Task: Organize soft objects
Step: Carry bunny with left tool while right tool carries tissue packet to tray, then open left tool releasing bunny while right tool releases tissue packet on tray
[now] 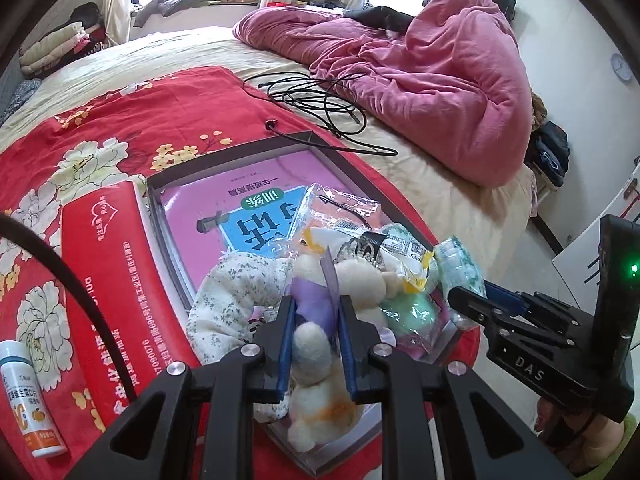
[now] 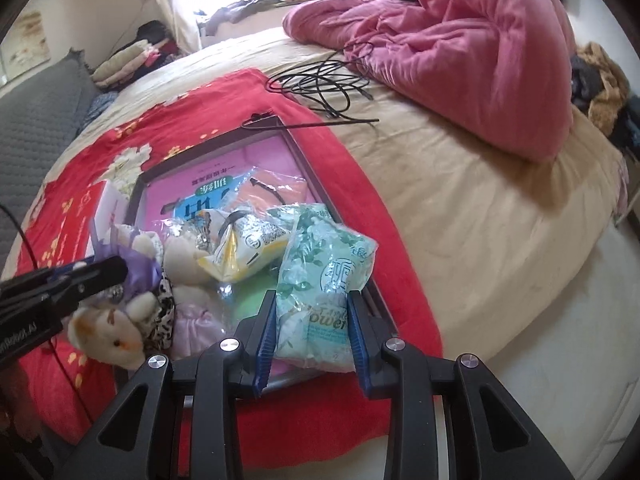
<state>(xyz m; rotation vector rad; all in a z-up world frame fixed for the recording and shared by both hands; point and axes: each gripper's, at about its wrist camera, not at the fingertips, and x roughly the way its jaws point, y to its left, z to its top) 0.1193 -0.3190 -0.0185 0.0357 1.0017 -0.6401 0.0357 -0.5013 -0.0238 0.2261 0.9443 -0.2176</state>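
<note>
Left gripper clamped on plush toy, lower centre; right gripper clamped on tissue pack, long axis along fingers, over tray.

Both wrist cameras look steeply down from close above, side by side, sharing the shallow box on the bed.

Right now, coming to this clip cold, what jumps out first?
Each gripper is clamped on something soft over a shallow tray crowded with packets: the left gripper holds a cream plush toy, the right gripper a pale green plastic pack. The tray lies on a red flowered cloth on the bed, with a heaped pink quilt and a tangle of black cable behind.
</note>
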